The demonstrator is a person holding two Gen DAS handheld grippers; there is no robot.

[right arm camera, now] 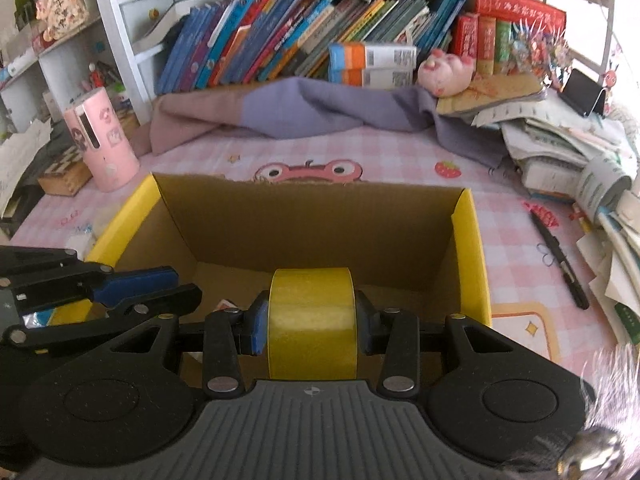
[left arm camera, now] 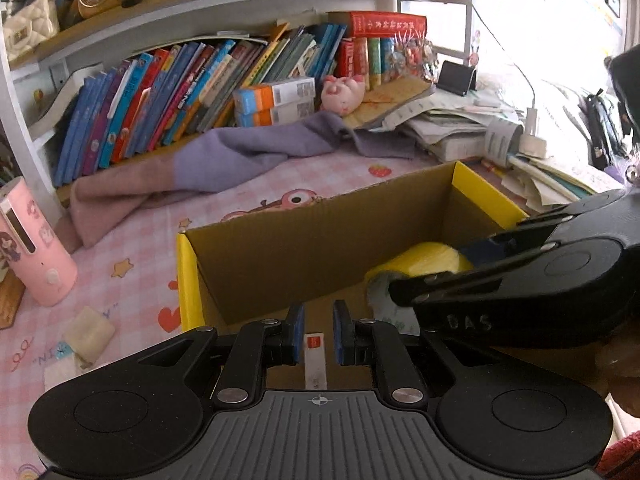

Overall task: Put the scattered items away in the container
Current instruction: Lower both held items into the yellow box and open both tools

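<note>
An open cardboard box (left arm camera: 304,248) with yellow outer sides (right arm camera: 468,256) stands on the pink checked cloth. My right gripper (right arm camera: 310,324) is shut on a yellow tape roll (right arm camera: 312,320), one pad on each flat side, just above the box's near part. In the left wrist view the right gripper (left arm camera: 432,268) comes in from the right with the roll (left arm camera: 424,258) over the box floor. My left gripper (left arm camera: 319,332) hangs over the box's near wall, its blue pads close together on a small white item with a red label (left arm camera: 315,360). The left gripper (right arm camera: 188,286) also shows at the box's left side.
A whitish block (left arm camera: 88,336) lies on the cloth left of the box, beside a pink cylinder (left arm camera: 36,248). A black pen (right arm camera: 560,264) lies right of the box. A purple cloth (right arm camera: 320,116), leaning books (right arm camera: 280,40) and a paper pile (right arm camera: 580,152) line the back and right.
</note>
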